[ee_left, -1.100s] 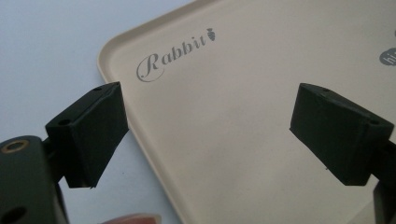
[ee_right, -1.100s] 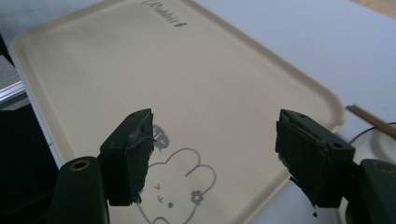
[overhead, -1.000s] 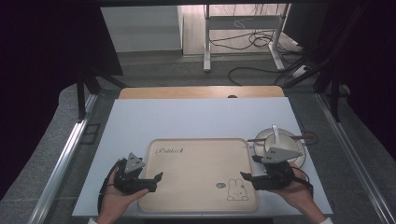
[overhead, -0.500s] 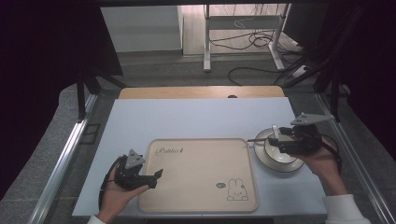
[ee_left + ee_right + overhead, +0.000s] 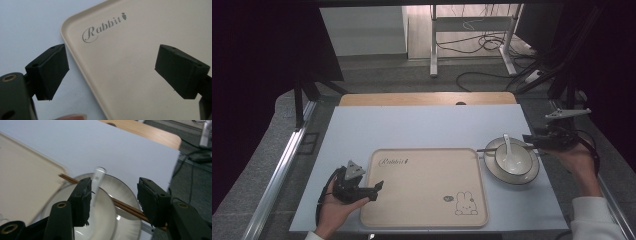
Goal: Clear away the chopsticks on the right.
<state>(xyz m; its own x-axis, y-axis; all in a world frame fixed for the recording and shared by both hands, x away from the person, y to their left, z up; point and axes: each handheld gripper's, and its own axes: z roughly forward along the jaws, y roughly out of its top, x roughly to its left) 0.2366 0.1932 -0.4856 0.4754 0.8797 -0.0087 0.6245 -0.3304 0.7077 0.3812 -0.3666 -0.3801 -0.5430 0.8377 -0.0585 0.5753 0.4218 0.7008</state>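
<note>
A beige tray (image 5: 427, 175) printed with "Rabbit" and a bunny lies on the pale table. To its right a white plate (image 5: 527, 175) carries a white bowl (image 5: 512, 161) with a white spoon (image 5: 507, 142) in it. Brown chopsticks (image 5: 486, 149) rest across the plate. My right gripper (image 5: 527, 138) hovers at the plate's right side, open; its jaws have just been closing with nothing pressed between them. In the right gripper view, bowl (image 5: 102, 220), spoon (image 5: 98, 176) and chopsticks (image 5: 125, 208) lie beyond the right gripper (image 5: 113, 200). My left gripper (image 5: 379, 186) (image 5: 112, 72) is open, straddling the tray's (image 5: 140, 50) left edge.
The pale blue tabletop (image 5: 422, 127) has bare room behind the tray; a wooden strip (image 5: 427, 98) runs along its far edge. The right hand sits over the table's right edge. A metal rail (image 5: 282, 165) runs along the left side; cables (image 5: 482, 45) lie on the floor behind.
My right gripper has moved from the tray's front right corner to the right and farther back, to the plate's right side, and its jaws have narrowed. The left gripper has stayed put.
</note>
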